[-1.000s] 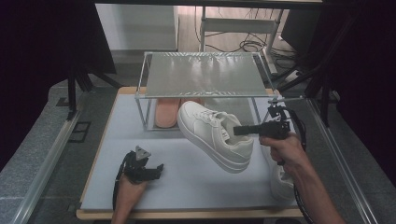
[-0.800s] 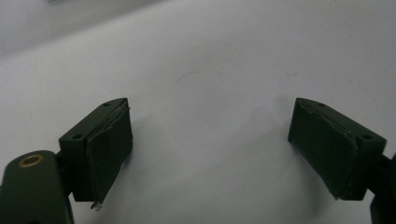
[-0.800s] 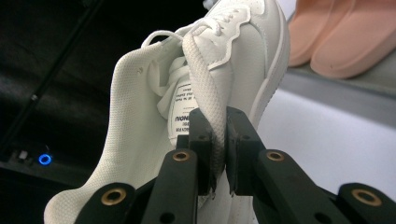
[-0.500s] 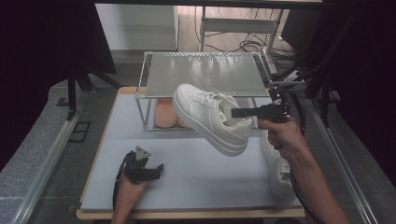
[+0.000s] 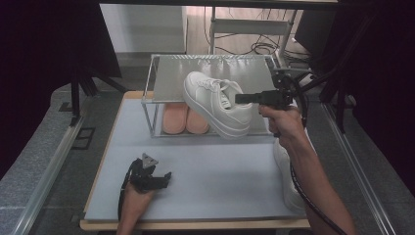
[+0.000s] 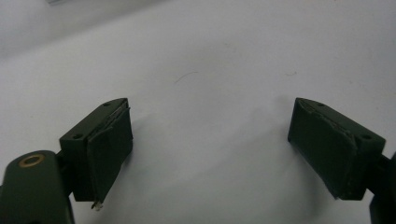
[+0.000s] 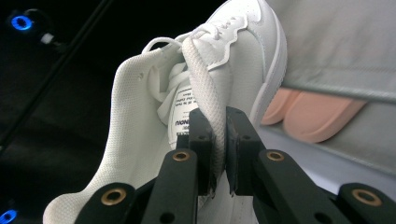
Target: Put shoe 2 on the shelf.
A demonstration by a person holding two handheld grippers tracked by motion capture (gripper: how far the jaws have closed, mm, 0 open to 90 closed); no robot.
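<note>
Item: white sneaker (image 5: 215, 103), one of a pair; the second sneaker (image 5: 288, 171) lies on the counter (image 5: 205, 166) beside the person's right forearm.
Location: held in the air in front of the wire shelf (image 5: 210, 73), toe raised over the shelf's top panel, sole hanging just above its front rail.
Neighbours: a pair of pink slippers (image 5: 185, 120) sits under the shelf's top panel, below and behind the sneaker's toe.
Right claw (image 7: 219, 140): clenched on the sneaker's tongue and a flat lace, both jaws pressed against the fabric between them.
Sneaker against right claw: the shoe hangs forward from the jaws, collar nearest them, toe pointing away toward the shelf.
Left claw (image 6: 210, 149): released, jaws spread wide with nothing between, low over the bare counter, well in front of the shelf.
Handling, weight: judged light for its bulk; one claw carries it.
Handling, stiffness: sole looks firm; upper, tongue and lace are soft and likely to give.
Handling, risk: held by the tongue alone, the shoe may swing or tilt, and the lace could slip.
Better hold: the collar or heel wall, judged stiffer than the tongue.
</note>
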